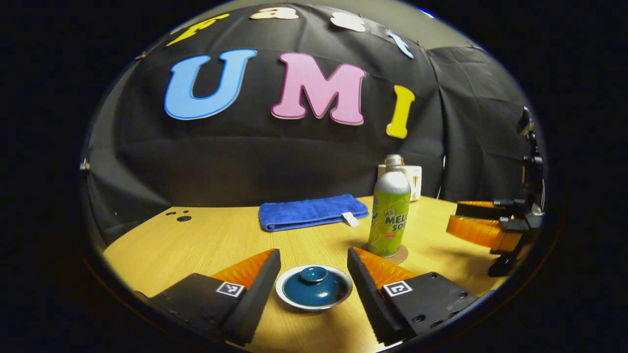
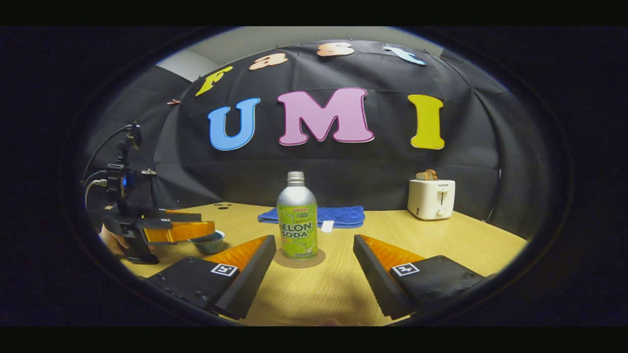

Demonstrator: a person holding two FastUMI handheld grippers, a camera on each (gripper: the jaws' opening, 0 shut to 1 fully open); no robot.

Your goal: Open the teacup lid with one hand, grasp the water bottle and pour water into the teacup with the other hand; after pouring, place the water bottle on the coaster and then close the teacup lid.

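A teacup [image 1: 314, 288] with a white rim and a teal lid [image 1: 314, 283] sits on the wooden table [image 1: 216, 245]. My left gripper [image 1: 314, 252] is open, one finger on each side of the cup and touching nothing. Farther off stands the green and silver water bottle [image 1: 390, 215], upright on a round coaster [image 1: 401, 256]. In the right gripper view the bottle [image 2: 297, 220] stands on its coaster [image 2: 299, 258] just beyond my open right gripper [image 2: 314, 240]. The left gripper [image 2: 206, 223] hangs over the teacup [image 2: 208, 241] at the left.
A folded blue towel [image 1: 311, 212] lies at the back of the table. A white toaster [image 2: 431, 198] stands at the back right. The right gripper [image 1: 454, 218] shows at the right edge of the left gripper view. A hand [image 2: 110, 240] holds the left gripper.
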